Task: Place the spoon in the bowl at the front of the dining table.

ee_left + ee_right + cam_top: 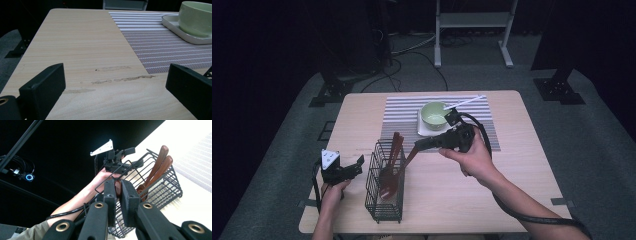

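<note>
Right gripper [418, 145] clenched on the handle of a brown wooden spoon [404, 162], jaws pinching the thin stem (seen close in the right gripper view, dark wood between the pads). Spoon slanting down from the jaws, bowl end low inside the black wire basket [384, 200], just below and ahead of the gripper. Two more wooden utensils [160, 162] leaning in the same basket, beyond the pinched handle. Left gripper [358, 162] released, jaws standing wide over bare surface [82, 50], nothing between them, basket just beside its tip. Ahead of the left gripper and off to its right, striped placemat [160, 45] carrying a white tray [175, 28] with a pale green bowl [197, 16].
</note>
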The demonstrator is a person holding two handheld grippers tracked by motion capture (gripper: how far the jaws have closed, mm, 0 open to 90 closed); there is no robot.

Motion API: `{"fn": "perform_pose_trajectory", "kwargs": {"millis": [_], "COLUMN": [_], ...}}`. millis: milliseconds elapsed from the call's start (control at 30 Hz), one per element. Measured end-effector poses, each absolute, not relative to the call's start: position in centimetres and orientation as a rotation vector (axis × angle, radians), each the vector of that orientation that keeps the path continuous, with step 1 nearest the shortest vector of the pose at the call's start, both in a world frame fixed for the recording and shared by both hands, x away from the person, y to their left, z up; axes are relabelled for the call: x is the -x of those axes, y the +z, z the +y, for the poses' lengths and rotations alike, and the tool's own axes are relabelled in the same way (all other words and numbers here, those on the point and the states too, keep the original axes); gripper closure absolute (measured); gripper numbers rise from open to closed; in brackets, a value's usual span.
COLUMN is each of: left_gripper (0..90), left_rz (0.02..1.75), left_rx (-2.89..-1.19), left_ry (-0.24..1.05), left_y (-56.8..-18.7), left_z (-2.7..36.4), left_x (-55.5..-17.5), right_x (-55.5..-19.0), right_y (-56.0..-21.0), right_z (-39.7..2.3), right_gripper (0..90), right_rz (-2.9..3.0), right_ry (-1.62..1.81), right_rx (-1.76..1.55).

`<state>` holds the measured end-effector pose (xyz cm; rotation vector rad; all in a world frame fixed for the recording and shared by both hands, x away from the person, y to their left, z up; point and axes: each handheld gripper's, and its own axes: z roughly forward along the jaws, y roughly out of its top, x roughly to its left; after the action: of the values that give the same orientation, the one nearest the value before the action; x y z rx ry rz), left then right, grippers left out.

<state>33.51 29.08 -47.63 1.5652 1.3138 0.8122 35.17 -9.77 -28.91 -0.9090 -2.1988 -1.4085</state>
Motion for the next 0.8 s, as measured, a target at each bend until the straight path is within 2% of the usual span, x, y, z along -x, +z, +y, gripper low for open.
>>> {"fn": "perform_pose_trajectory", "kwargs": {"millis": [800], "left_gripper": [1.7], "left_rz": [1.314], "left_rx": [-1.57], "left_ry": [0.816], "left_y": [-47.6], "left_z": [29.0], "left_x": [-33.5], "right_x": [-35.3], "right_y": [-29.1], "right_z": [-12.1], "right_gripper": [82.7], "right_rz": [-2.147], "right_ry": [-1.424], "right_rx": [0.931]}}
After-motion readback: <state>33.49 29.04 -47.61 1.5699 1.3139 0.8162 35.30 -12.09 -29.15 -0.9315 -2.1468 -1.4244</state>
